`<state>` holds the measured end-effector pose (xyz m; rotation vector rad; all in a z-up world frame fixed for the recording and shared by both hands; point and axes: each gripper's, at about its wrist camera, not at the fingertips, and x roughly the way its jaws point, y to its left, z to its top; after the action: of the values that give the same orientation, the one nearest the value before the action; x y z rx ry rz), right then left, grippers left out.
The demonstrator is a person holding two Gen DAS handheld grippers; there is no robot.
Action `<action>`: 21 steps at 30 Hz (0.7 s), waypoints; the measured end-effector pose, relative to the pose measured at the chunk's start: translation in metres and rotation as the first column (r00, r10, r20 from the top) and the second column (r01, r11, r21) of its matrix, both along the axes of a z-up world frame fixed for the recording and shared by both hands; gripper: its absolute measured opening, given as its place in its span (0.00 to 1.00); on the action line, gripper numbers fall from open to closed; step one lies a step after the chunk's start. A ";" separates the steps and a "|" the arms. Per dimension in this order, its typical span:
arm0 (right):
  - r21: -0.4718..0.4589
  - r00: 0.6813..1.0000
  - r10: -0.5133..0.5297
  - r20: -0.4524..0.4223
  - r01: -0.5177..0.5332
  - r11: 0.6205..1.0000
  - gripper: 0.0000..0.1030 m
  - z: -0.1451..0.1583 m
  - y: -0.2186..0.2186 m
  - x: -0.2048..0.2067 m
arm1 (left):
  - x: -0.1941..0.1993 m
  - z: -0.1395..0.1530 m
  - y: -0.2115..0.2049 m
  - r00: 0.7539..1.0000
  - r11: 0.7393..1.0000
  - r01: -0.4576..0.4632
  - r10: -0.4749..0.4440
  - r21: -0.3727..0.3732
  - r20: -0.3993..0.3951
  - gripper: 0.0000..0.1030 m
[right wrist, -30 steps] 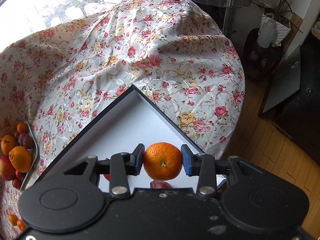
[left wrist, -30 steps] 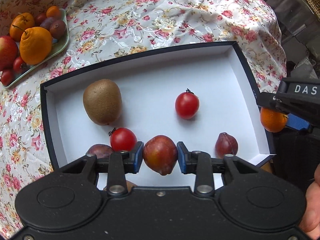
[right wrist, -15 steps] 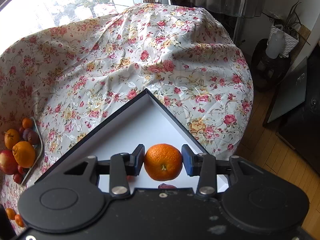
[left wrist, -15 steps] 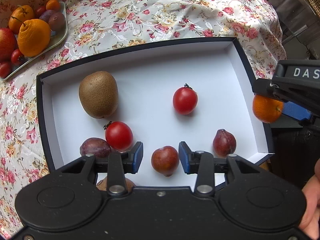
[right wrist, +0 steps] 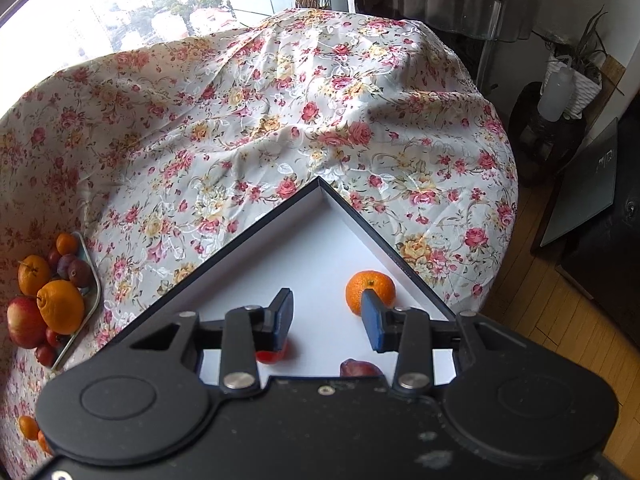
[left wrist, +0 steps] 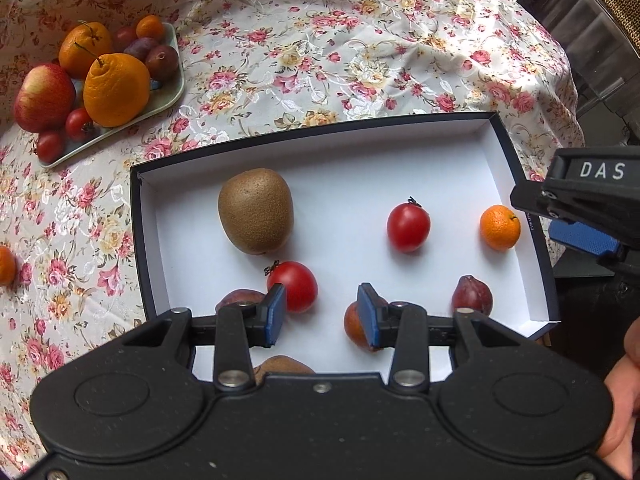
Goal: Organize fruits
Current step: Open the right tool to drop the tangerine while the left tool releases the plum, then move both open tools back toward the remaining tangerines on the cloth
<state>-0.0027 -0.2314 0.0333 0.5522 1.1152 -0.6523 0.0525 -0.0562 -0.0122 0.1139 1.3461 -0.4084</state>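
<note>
A shallow black box with a white floor (left wrist: 348, 160) holds a kiwi (left wrist: 256, 210), two cherry tomatoes (left wrist: 408, 227) (left wrist: 296, 286), dark plums (left wrist: 472, 295) (left wrist: 240, 300), a reddish plum (left wrist: 354, 326) and a small mandarin (left wrist: 500, 227). My left gripper (left wrist: 322, 314) hangs open above the box's near side with nothing between its pads; the reddish plum lies partly behind its right finger. My right gripper (right wrist: 328, 320) is open too. The mandarin (right wrist: 370, 290) rests on the box floor (right wrist: 316, 240) just past its right finger, near the box's right wall.
A pale green plate (left wrist: 172, 92) at the far left carries oranges, an apple, plums and tomatoes. A loose mandarin (left wrist: 6, 264) lies on the floral cloth at the left. The table edge drops to a wooden floor (right wrist: 560, 340) on the right. A hand (left wrist: 624, 392) shows at the lower right.
My left gripper opened and let the reddish plum down into the box, then drew back. My right gripper opened and left the mandarin on the box floor by the right wall.
</note>
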 end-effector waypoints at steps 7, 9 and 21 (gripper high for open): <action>0.011 0.999 0.037 -0.028 -0.037 0.999 0.39 0.001 0.025 0.012 | 0.009 0.011 0.031 0.998 0.999 -0.051 0.051 0.012 0.038 0.47; 0.037 0.998 0.052 -0.025 -0.051 0.998 0.39 0.001 0.034 0.016 | 0.012 0.014 0.043 0.997 0.997 -0.070 0.069 0.011 0.046 0.47; 0.108 0.985 0.162 -0.052 -0.155 0.982 0.39 -0.005 0.113 0.049 | 0.037 0.039 0.150 0.961 0.963 -0.268 0.268 -0.018 0.066 0.48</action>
<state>0.0467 -0.1182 0.0284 0.5289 1.2419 -0.4770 0.0891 0.0937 0.0272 -0.0622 1.2713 -0.1797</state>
